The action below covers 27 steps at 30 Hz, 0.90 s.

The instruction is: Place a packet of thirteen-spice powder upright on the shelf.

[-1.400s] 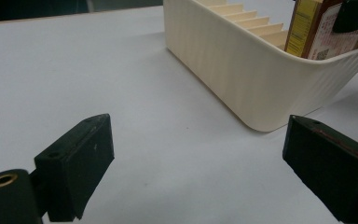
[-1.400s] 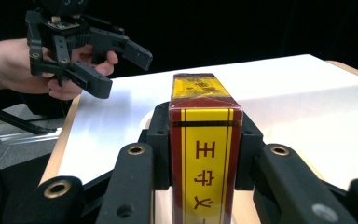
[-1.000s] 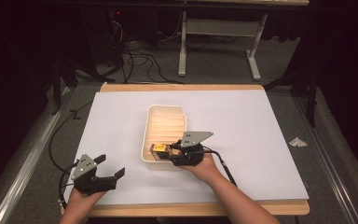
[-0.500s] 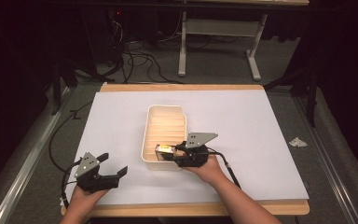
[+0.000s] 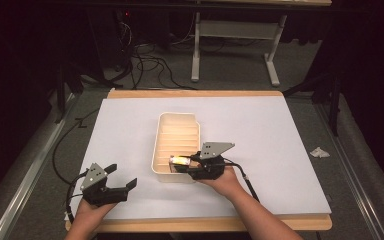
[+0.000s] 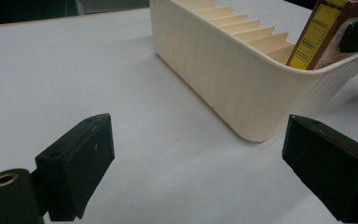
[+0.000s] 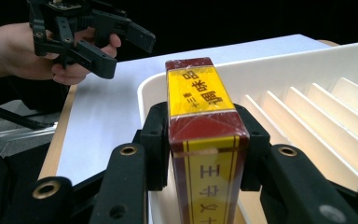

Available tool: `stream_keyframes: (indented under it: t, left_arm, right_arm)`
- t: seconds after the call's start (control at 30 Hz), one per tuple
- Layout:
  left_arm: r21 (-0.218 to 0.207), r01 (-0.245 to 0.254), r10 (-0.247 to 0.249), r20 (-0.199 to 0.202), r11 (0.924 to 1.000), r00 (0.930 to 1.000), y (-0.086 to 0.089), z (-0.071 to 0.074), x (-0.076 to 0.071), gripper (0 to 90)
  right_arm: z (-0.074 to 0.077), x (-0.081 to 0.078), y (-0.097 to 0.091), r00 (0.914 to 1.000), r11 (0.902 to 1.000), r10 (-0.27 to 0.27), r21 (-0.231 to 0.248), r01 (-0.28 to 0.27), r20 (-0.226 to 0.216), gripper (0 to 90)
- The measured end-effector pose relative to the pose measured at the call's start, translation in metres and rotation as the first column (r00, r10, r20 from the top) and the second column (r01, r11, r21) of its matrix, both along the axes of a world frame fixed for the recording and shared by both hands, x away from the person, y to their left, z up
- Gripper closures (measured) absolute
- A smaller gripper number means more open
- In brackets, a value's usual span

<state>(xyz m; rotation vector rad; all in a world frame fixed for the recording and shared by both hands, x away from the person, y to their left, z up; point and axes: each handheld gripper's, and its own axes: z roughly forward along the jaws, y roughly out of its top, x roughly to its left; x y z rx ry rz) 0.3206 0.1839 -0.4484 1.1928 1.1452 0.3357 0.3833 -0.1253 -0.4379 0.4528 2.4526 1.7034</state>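
Clamping a dark red and yellow box (image 7: 204, 140) from both sides, the jaws of the right gripper (image 5: 196, 167) are closed on it, and the right gripper view shows the box upright between them, its yellow panel printed with dark characters. The box sits over the near end of a cream tray (image 5: 167, 127) with ribbed dividers, just inside the tray's near wall; whether its lower end touches the tray floor I cannot tell. In the left gripper view the same box (image 6: 316, 35) leans at the tray's (image 6: 223, 70) near right corner, a barcode label on its yellow side. The right hand (image 5: 225, 182) holds that gripper from the near side of the tray. The tray stands around the middle of the white table surface (image 5: 280, 135), its long side running from near edge to far edge. The left gripper (image 5: 120, 181), jaws spread wide and holding nothing, hovers by the near left corner of the surface, well apart from the tray, held by the left hand (image 5: 91, 209).
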Motion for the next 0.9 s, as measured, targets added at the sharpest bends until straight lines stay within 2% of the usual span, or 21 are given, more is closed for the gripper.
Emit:
stream_keyframes:
  t: [0.27,0.57,0.73,0.9]
  left_arm:
    - [0.001,0.002,-0.002,-0.001,1.0,1.0,0.0,0.0,0.0,9.6]
    - [0.001,0.003,-0.003,0.0,1.0,1.0,0.0,0.0,0.0,9.6]
    - [0.0,0.004,-0.004,0.0,1.0,1.0,-0.001,0.0,0.0,9.6]
    - [-0.004,0.004,-0.004,0.003,1.0,1.0,-0.001,0.001,0.001,9.6]
  right_arm:
    - [0.003,0.0,-0.001,1.0,0.9998,-0.001,0.019,0.001,0.002,58.1]
    - [0.012,-0.003,0.001,0.9997,0.9991,-0.015,0.041,0.014,0.021,45.4]
    - [0.022,-0.005,-0.001,0.9979,0.9964,-0.055,0.066,0.053,0.034,34.7]
    - [0.032,-0.007,-0.007,0.9914,0.9892,-0.121,0.089,0.116,0.05,24.2]
